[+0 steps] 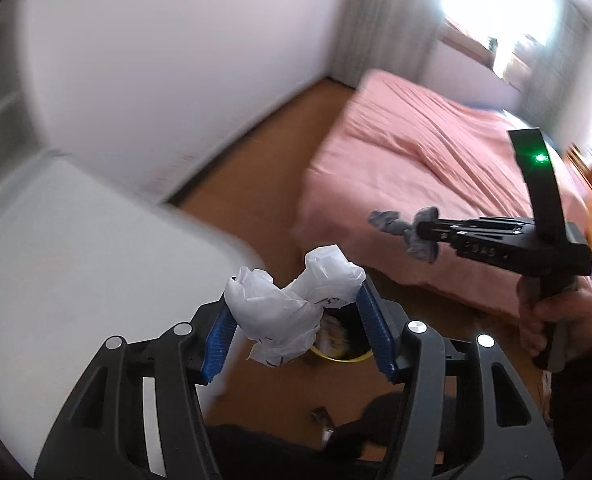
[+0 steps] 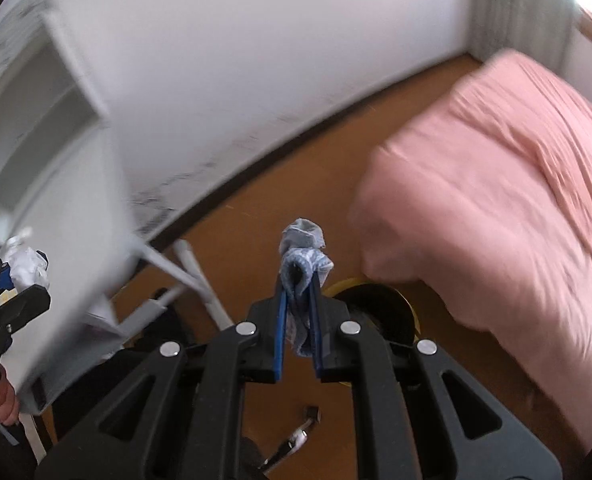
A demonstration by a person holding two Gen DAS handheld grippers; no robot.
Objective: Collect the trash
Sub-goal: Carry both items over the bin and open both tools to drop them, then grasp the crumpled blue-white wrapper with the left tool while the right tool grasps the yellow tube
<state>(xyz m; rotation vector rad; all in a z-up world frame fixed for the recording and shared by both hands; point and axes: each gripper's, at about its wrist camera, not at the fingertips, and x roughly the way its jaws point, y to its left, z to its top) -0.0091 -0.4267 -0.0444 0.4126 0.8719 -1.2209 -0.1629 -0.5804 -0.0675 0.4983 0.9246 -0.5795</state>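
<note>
Trash rides in both my grippers. Ahead of them, past the fingertips, the pink bed (image 2: 508,200) fills the right side over the brown floor (image 1: 256,184). Just below my tips sits the yellow-rimmed bin (image 2: 376,304). My left gripper (image 1: 296,320) clamps a crumpled white bag (image 1: 292,304) between half-spread pads. My right gripper (image 2: 298,312), nearly closed, pinches a grey-blue wad (image 2: 302,256).

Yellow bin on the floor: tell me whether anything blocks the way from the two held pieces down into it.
Nothing visible does. The white wad hangs directly above the open yellow bin; the blue-grey wad is just beside its rim, bare floor around.
</note>
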